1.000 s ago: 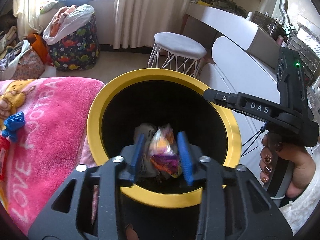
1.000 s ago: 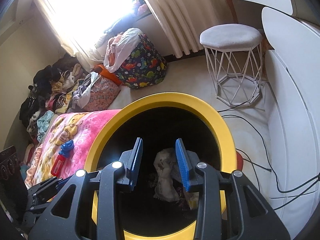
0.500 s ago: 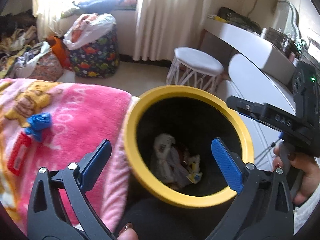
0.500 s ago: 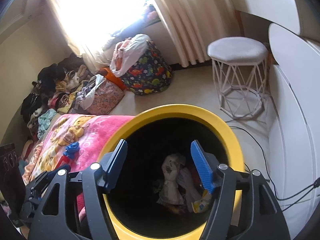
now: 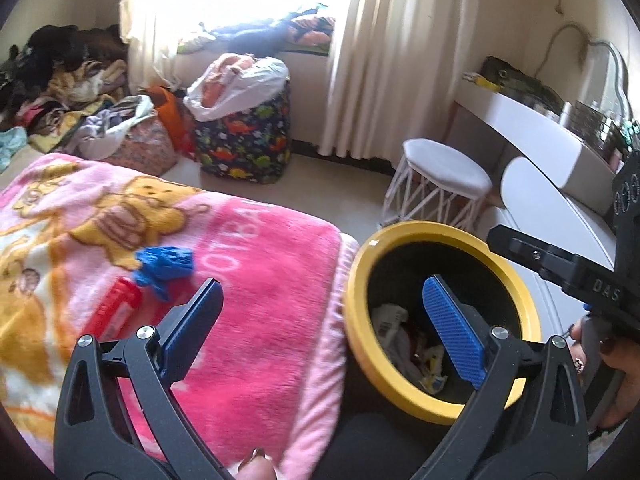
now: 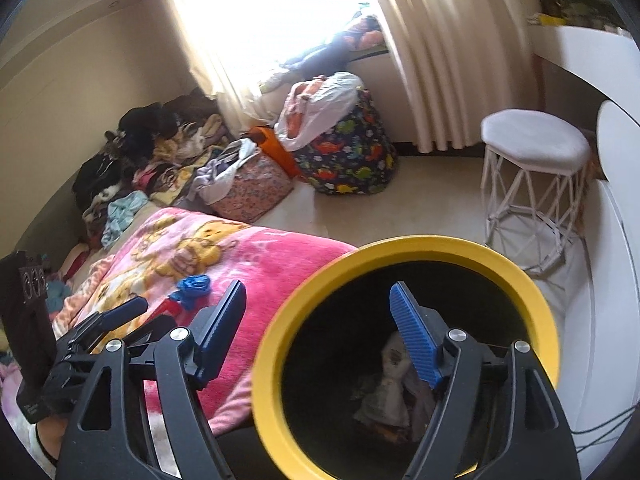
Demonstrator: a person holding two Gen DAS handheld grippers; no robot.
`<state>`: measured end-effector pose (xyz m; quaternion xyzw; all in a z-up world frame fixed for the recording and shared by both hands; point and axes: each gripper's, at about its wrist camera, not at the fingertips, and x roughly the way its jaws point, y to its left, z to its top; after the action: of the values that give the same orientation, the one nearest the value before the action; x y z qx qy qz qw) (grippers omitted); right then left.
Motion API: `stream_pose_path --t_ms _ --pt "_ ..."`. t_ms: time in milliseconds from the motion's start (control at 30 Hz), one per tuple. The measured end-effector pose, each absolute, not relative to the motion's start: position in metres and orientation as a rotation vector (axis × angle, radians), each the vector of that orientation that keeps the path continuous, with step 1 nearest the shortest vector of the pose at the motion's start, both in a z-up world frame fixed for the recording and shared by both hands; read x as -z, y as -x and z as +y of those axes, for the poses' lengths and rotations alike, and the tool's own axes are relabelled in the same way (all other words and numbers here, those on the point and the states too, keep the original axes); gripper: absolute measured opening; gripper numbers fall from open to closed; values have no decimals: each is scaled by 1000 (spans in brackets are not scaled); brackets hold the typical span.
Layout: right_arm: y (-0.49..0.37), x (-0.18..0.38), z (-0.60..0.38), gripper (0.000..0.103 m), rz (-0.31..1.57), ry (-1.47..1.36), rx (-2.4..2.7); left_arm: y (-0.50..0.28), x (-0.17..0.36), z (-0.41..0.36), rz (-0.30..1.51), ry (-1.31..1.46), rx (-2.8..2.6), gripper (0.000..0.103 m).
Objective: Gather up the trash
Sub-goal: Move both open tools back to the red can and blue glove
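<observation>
Ahead of you a white stool with a lattice base stands on the pale floor, near cream curtains that hang beside a bright window. To its left you see a dark dinosaur-print bag topped with a white plastic bag, just beside a floral bag and a heap of clothes along the wall. At your right a white dresser carries 1 dark clutter of items too blurred to identify.

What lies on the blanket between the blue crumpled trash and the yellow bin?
Only bare pink blanket between the blue crumpled wrapper and the yellow-rimmed bin, in both wrist views.
</observation>
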<state>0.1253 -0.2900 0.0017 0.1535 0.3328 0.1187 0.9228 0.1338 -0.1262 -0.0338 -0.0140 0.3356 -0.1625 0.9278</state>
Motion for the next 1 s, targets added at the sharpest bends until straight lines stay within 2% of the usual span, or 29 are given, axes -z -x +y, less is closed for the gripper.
stream_pose_path --t_ms 533,1000 --pt "-174 -5 -201 74 734 -205 -443 -143 42 -33 686 105 143 92" --pt "-230 33 -113 72 857 -117 -598 -157 80 41 760 189 8 92"
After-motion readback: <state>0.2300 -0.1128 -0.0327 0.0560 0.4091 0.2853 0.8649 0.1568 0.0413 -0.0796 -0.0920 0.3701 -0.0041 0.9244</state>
